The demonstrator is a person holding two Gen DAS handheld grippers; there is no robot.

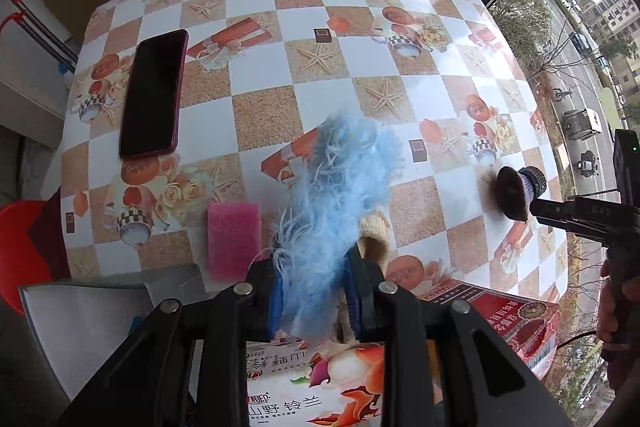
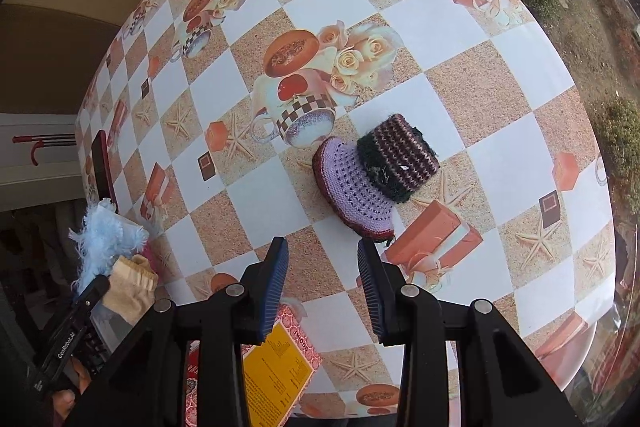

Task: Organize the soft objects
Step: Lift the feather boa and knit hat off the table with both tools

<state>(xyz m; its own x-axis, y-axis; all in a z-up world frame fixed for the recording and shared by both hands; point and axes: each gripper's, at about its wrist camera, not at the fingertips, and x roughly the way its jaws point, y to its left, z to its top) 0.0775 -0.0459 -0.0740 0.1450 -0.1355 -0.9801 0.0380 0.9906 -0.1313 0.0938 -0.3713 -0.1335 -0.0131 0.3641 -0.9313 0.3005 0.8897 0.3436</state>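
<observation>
My left gripper (image 1: 320,301) is shut on a fluffy light-blue soft piece (image 1: 336,187) and holds it up above the table's near edge; it also shows in the right wrist view (image 2: 106,239). A beige cloth pouch (image 1: 374,235) sits just behind it. A pink sponge (image 1: 234,239) lies on the table to its left. A small knitted hat (image 2: 376,171) with a lilac brim and striped dark crown lies on its side just ahead of my right gripper (image 2: 323,283), which is open and empty. The hat also shows in the left wrist view (image 1: 520,193).
A dark phone in a red case (image 1: 154,93) lies at the table's far left. A printed tissue box (image 1: 320,383) and a red box (image 1: 516,323) sit at the near edge, with a grey open box (image 1: 92,311) to the left. A window is on the right.
</observation>
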